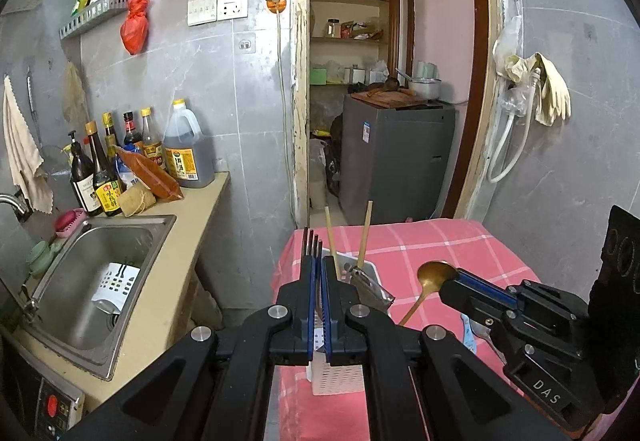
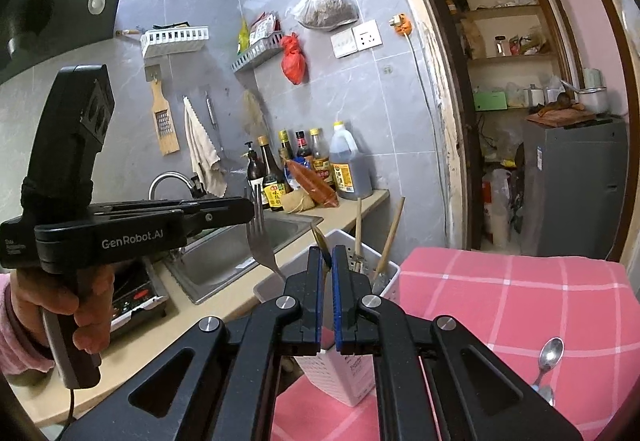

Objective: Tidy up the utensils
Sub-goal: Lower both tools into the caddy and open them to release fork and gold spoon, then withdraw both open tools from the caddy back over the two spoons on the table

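Clamping a fork [image 1: 313,241] upright, tines up, the left gripper [image 1: 319,273] hangs just above the white utensil caddy [image 2: 390,273], presumably so the handle can drop straight in beside the two chopsticks [image 1: 365,233] already standing there. The right gripper [image 2: 327,261], pinched on a gold spoon [image 1: 436,275], waits to the right over the pink checked cloth [image 2: 520,301]. The caddy stands near the table's left edge, leaving little room there, while the cloth lies open far and right, where a small spoon [image 2: 551,355] waits.

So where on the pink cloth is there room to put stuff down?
The pink checked cloth is bare between the white utensil holder and the far edge by the doorway. It is crowded near the holder, and a silver spoon lies at the near right.
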A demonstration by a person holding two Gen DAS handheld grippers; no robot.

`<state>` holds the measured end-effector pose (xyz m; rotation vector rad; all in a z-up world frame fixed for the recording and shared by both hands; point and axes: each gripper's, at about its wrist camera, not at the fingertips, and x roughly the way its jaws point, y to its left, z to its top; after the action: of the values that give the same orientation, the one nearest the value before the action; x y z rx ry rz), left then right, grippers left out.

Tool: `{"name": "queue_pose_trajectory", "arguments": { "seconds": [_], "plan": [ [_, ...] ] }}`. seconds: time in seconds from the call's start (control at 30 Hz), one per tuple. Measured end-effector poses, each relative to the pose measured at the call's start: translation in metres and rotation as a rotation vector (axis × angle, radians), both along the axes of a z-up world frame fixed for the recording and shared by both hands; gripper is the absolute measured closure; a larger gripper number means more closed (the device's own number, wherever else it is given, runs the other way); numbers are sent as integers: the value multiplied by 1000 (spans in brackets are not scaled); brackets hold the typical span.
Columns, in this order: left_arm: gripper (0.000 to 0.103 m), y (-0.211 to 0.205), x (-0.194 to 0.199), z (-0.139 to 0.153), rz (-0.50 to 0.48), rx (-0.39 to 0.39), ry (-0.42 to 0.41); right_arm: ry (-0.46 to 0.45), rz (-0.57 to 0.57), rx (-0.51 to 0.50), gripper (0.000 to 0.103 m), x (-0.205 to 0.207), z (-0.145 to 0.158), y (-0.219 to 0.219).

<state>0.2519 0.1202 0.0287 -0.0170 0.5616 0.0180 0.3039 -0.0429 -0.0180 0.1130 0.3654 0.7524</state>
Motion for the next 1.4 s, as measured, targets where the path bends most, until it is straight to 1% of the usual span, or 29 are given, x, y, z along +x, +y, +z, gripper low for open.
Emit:
{"name": "queue_pose_trajectory", "arguments": {
  "seconds": [0.1, 0.2, 0.27, 0.33, 0.47, 0.5, 0.53, 0.57, 0.6, 0.63, 0.67, 0.7, 0.73, 0.77, 0.83, 0.87, 0.9, 0.97, 1.0, 1.03, 1.07, 1.1, 1.13, 1.17, 1.27, 1.4],
  "plan": [
    [99, 4, 3, 0, 2, -32, 22, 20, -1, 1, 98, 3, -2, -1],
    [97, 9, 5, -2, -4, -85, 40, 43, -6, 0, 96, 5, -5, -4],
    [97, 13, 5, -5, -5, -121, 45, 47, -14, 6, 90, 4, -5, -7],
    [97, 15, 4, -8, -8, -155, 43, 51, -22, 12, 78, 4, -5, -10],
    [97, 16, 4, -11, 9, -186, 40, 56, -46, 26, 77, 3, -4, -18],
    [97, 16, 3, -12, 15, -197, 38, 53, -58, 27, 74, 2, -3, -21],
    [96, 17, 1, -13, 24, -211, 33, 50, -74, 30, 67, 1, -2, -25],
    [95, 16, 0, -13, 28, -217, 28, 49, -90, 35, 63, 1, 0, -29],
    [93, 16, -1, -13, 30, -219, 24, 48, -107, 43, 57, 0, 1, -35],
    [89, 13, -3, -13, 36, -217, 12, 45, -127, 50, 53, -1, 3, -41],
    [81, 11, -4, -13, 35, -218, 2, 41, -146, 52, 52, -1, 5, -47],
    [76, 10, -6, -12, 35, -222, -6, 38, -161, 52, 49, -1, 7, -53],
    [64, 7, -9, -12, 37, -232, -22, 34, -176, 51, 46, -2, 9, -58],
    [55, 5, -11, -12, 38, -242, -36, 31, -189, 51, 45, -1, 11, -63],
    [52, -2, -14, -11, 41, -260, -66, 21, -225, 48, 37, -3, 16, -78],
    [51, -5, -15, -10, 41, -263, -72, 16, -237, 46, 35, -4, 18, -83],
    [49, -10, -16, -10, 39, -264, -77, 9, -255, 42, 30, -5, 20, -91],
    [36, -19, -17, -9, 43, -258, -93, -3, -281, 32, 23, -7, 25, -104],
    [33, -25, -18, -8, 40, -255, -102, -9, -300, 26, 17, -9, 28, -113],
    [28, -32, -19, -7, 36, -248, -114, -15, -316, 21, 12, -11, 30, -120],
    [22, -37, -20, -6, 33, -241, -122, -19, -327, 16, 9, -12, 31, -126],
    [20, -44, -21, -5, 29, -232, -130, -22, -341, 11, 6, -13, 33, -133],
    [14, -52, -21, -5, 25, -221, -138, -23, -355, 4, 2, -14, 34, -140],
    [9, -58, -21, -5, 22, -215, -143, -24, -366, -1, 1, -15, 34, -145],
    [2, -78, -19, -8, 8, -212, -158, -17, -408, -19, 1, -16, 35, -165],
    [1, -99, -13, -13, -13, -216, -145, -7, -457, -36, 1, -16, 33, -190]
  ]
}}
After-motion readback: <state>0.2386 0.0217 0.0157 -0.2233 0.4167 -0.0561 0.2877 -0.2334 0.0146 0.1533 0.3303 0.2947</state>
